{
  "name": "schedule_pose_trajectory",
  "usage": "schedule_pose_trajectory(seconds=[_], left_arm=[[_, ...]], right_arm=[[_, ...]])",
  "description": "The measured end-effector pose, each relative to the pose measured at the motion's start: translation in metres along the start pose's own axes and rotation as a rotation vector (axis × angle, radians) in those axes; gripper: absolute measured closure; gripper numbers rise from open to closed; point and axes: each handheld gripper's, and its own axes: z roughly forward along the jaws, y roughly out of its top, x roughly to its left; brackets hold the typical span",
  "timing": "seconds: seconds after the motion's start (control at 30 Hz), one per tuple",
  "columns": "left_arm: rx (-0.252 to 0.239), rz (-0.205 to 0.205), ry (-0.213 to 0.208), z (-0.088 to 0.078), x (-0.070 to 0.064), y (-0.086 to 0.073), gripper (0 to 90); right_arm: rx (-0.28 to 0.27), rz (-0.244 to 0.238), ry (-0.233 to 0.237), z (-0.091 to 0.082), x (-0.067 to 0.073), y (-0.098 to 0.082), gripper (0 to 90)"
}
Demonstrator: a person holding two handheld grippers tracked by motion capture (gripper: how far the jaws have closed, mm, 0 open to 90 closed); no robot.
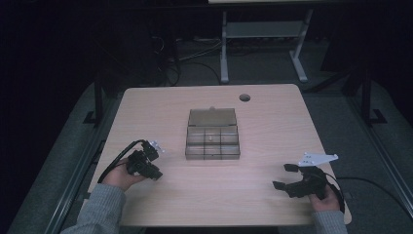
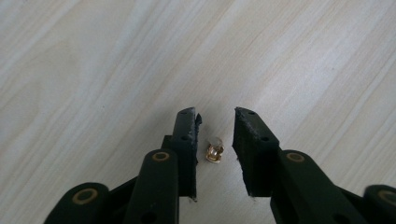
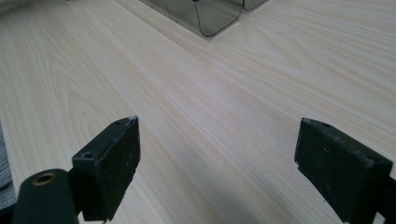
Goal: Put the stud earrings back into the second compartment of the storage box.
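A clear grey compartment box with its lid raised stands at the middle of the table; its near corner shows in the right gripper view. A tiny gold metal piece lies on the wood between the jaws of my left gripper, which points down at the table, open, a narrow gap on each side of the piece. In the high view my left gripper is left of the box. My right gripper hovers at the front right, open wide, with nothing between its jaws.
The light wooden table has a round cable hole at the back right. Behind the table stand a white metal frame and cables on a dark floor. Bare wood lies between the box and the front edge.
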Motion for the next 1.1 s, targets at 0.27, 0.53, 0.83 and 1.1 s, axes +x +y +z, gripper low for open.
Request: schedule_pose_trajectory(seconds=[0.27,0.53,0.83,1.1], left_arm=[[0.013,-0.012,-0.015,0.007,0.002,-0.001,71.4],[0.024,0.005,-0.019,0.009,0.003,-0.002,83.0],[0.017,0.011,-0.017,0.004,0.002,0.002,84.4],[-0.02,0.013,-0.024,-0.005,0.001,0.013,84.4]], right_arm=[[-0.003,-0.001,0.001,0.0,0.0,0.0,14.1],[-0.003,-0.004,-0.001,-0.001,0.0,0.0,14.0],[-0.004,-0.003,0.002,-0.001,0.0,0.0,14.0],[-0.003,0.001,0.002,-0.001,-0.001,0.0,14.0]])
